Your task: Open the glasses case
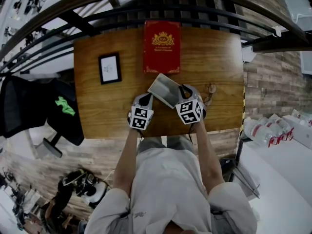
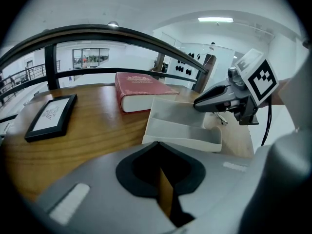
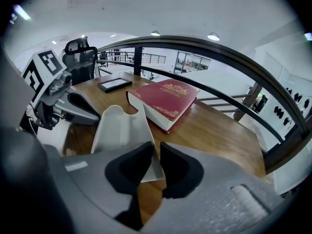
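The white glasses case (image 1: 165, 89) lies open on the wooden table (image 1: 97, 106), its lid tilted up; it also shows in the left gripper view (image 2: 180, 128) and the right gripper view (image 3: 119, 130). My right gripper (image 3: 156, 147) is at the case's near corner. Its jaws stand slightly apart, with the case's thin edge between them and wood showing beside it. In the head view the right gripper (image 1: 184, 89) is against the case's right side. My left gripper (image 2: 157, 144) is shut and empty, just short of the case's front edge; overhead, the left gripper (image 1: 146, 98) is at the case's left.
A red book (image 1: 162, 47) lies behind the case, a black picture frame (image 1: 109, 68) at the left. A pair of glasses (image 1: 210, 94) rests near the table's right edge. A dark railing (image 1: 146, 9) runs beyond the table.
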